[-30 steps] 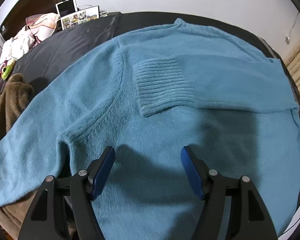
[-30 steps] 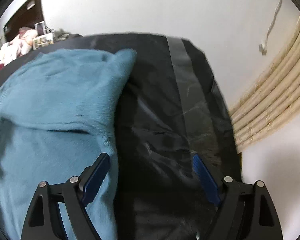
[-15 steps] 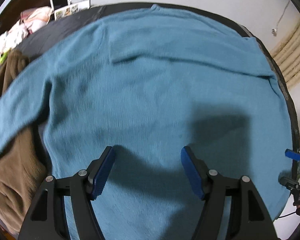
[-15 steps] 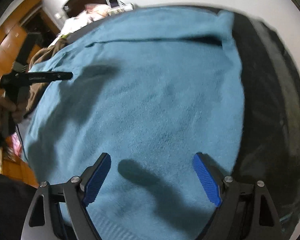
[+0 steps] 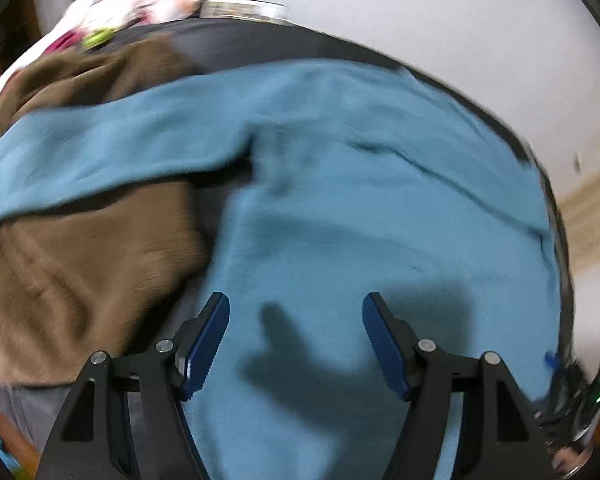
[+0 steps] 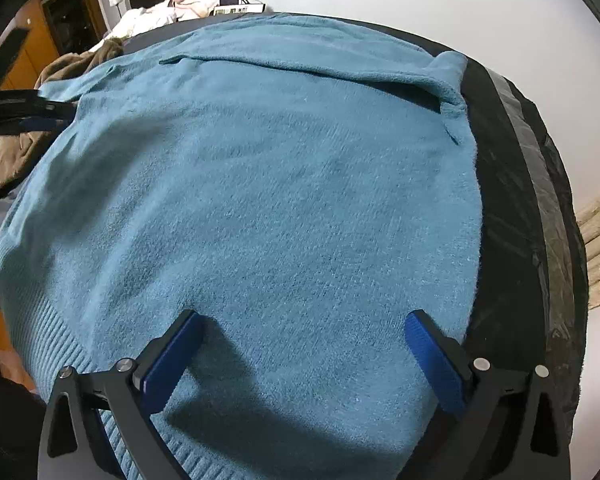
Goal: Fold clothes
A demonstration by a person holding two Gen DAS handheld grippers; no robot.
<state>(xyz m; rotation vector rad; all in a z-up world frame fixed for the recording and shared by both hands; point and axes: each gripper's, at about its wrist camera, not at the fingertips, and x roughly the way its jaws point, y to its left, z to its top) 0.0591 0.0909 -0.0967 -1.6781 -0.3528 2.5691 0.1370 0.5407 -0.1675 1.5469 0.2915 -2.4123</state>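
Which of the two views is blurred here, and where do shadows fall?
Left wrist view: motion-blurred, brown garment smeared, claw shadow on the blue sweater. Right wrist view: sharp, knit texture clear, dark shadow on the sweater near the right claw.

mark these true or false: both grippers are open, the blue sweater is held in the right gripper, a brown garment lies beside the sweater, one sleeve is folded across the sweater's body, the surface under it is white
1. Both grippers are open. True: left gripper and right gripper grip nothing.
2. The right gripper holds the blue sweater. False: its jaws, just opened wider, hang empty above it.
3. A brown garment lies beside the sweater. True.
4. One sleeve is folded across the body. True.
5. The surface is white. False: it is black.
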